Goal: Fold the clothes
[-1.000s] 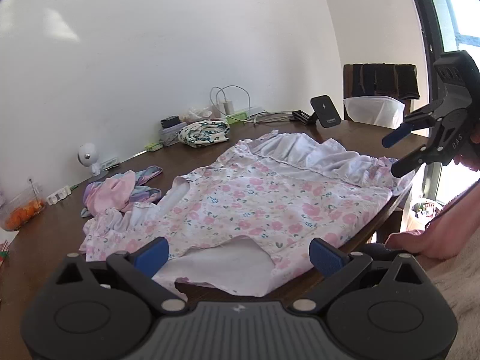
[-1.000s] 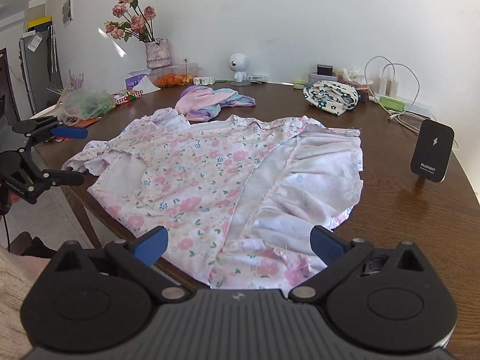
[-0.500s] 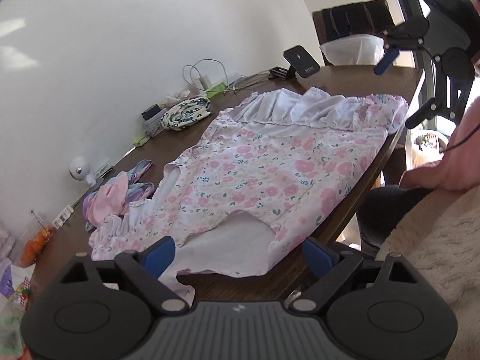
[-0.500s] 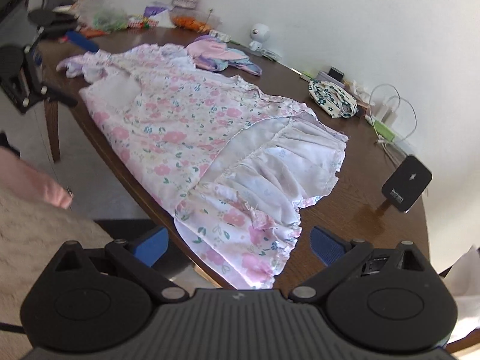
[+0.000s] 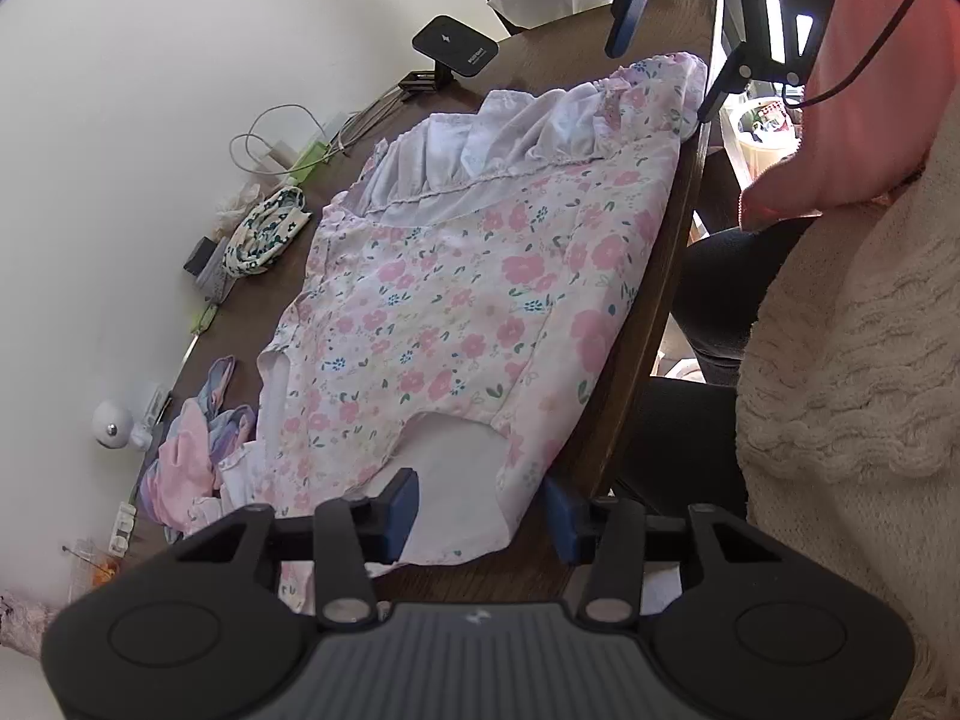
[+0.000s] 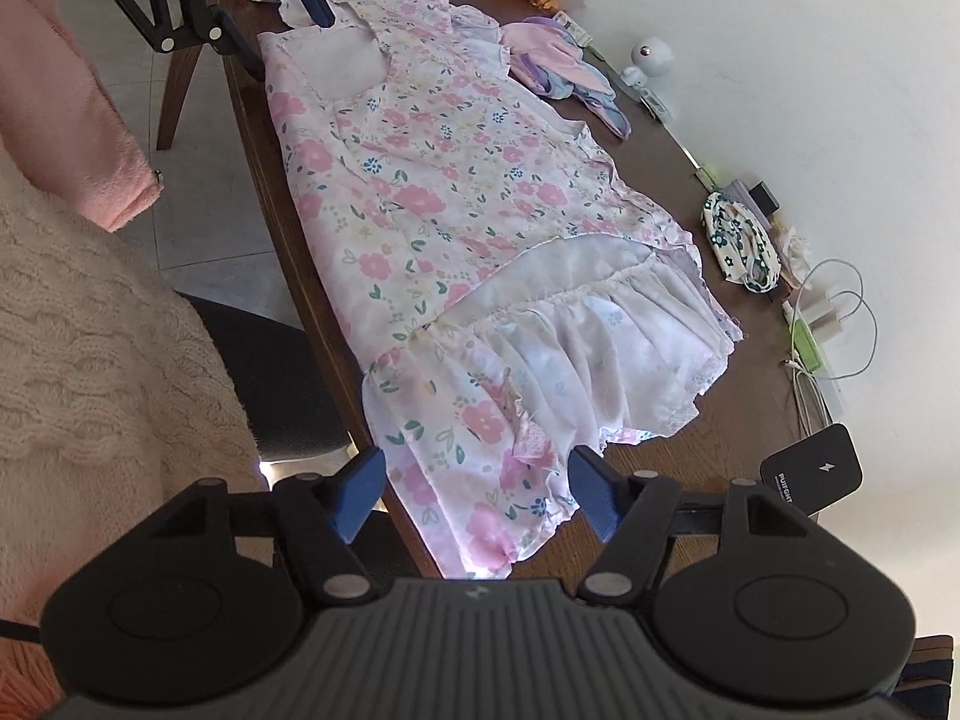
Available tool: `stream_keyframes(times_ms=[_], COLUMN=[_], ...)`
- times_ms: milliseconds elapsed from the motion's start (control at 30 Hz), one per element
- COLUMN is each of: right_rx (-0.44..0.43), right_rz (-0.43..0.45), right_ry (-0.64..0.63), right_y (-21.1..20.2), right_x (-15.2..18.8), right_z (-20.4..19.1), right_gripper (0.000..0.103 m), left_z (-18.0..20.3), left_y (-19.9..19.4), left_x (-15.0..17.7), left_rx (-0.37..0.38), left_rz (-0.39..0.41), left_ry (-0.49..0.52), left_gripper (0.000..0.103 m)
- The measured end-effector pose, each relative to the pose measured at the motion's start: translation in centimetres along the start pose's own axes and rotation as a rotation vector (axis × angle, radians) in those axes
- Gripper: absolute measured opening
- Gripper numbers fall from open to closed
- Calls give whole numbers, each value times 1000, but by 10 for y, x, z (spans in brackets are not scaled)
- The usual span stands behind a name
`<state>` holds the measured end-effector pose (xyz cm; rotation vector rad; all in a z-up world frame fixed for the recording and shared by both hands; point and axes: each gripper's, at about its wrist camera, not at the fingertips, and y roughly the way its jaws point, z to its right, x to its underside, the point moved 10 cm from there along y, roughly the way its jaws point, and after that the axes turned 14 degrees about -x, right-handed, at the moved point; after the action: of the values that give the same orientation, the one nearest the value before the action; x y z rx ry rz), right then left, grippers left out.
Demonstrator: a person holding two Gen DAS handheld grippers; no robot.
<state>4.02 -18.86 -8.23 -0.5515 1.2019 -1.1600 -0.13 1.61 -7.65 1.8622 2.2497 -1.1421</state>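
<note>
floral dress (image 6: 456, 228) flat on table (image 6: 744, 456), near edge overhanging. left gripper (image 5: 480, 510) + right gripper (image 6: 474, 495) both spread, holding nothing. risk: thin cloth bunches, pinch catches 1 layer; dress slides off edge.

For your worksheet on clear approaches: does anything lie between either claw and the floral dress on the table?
Nothing visible does. The left claw straddles the floral dress at its neckline; the right claw straddles its ruffled hem.
</note>
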Motion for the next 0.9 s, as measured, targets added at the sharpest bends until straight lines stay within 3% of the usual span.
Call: stream_keyframes(times_ms=[367, 700, 900], right_rx=[-35, -64, -43], right_rz=[57, 137, 110], right_ry=[-62, -90, -99], right_y=[6, 21, 30], right_x=[-25, -67, -72], right_z=[-11, -24, -24], right_gripper=[66, 65, 38], left_z=[7, -13, -27], left_y=[-1, 2, 5], left_x=[-6, -13, -15], left_rx=[5, 0, -13], left_rz=[49, 53, 62], left_ry=[34, -78, -150], left_gripper=[4, 2, 2])
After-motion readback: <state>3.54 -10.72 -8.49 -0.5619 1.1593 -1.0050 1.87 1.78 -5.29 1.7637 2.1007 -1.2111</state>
